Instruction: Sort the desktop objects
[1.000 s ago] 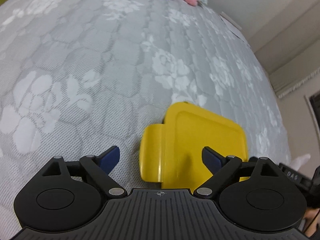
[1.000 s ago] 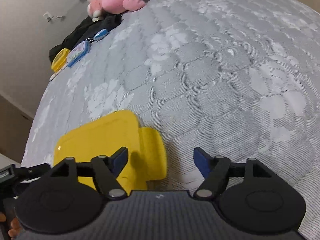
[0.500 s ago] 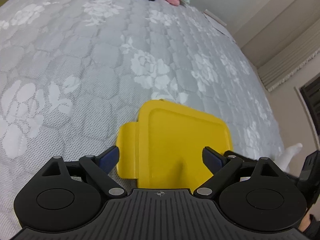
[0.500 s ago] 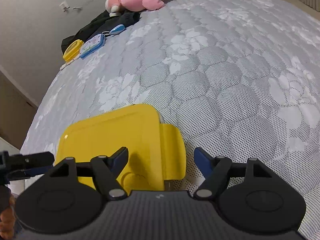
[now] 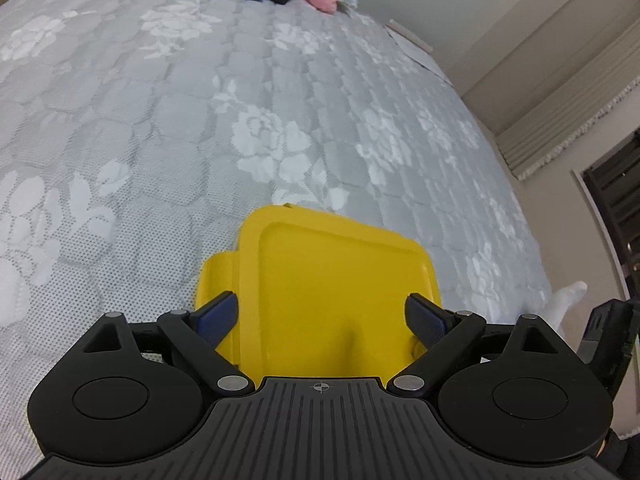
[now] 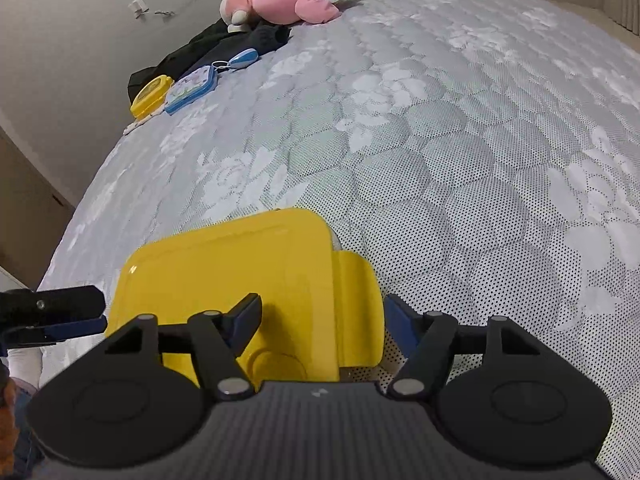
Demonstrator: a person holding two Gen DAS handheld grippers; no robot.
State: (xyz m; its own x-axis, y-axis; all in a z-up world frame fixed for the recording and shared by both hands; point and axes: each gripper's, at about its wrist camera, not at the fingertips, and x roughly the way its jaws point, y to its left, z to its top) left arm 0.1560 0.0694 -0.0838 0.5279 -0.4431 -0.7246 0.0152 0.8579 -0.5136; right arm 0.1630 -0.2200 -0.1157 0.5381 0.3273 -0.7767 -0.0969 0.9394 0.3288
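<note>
Both claws lining up on the yellow box, nothing grabbed yet

Left gripper (image 5: 322, 314) gapes wide, the yellow box (image 5: 332, 280) right between its fingers; right gripper (image 6: 320, 320) also spread, straddling the box's side flap (image 6: 357, 312). Looks like pre-grasp, so next: close 1 claw squarely.

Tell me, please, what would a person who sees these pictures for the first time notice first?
First, the bright yellow plastic box with a latched lid, lying on the grey quilted flowered mattress close before both open grippers, the left gripper and the right gripper. Next, the pink plush toy at the far edge, by the wall.
</note>
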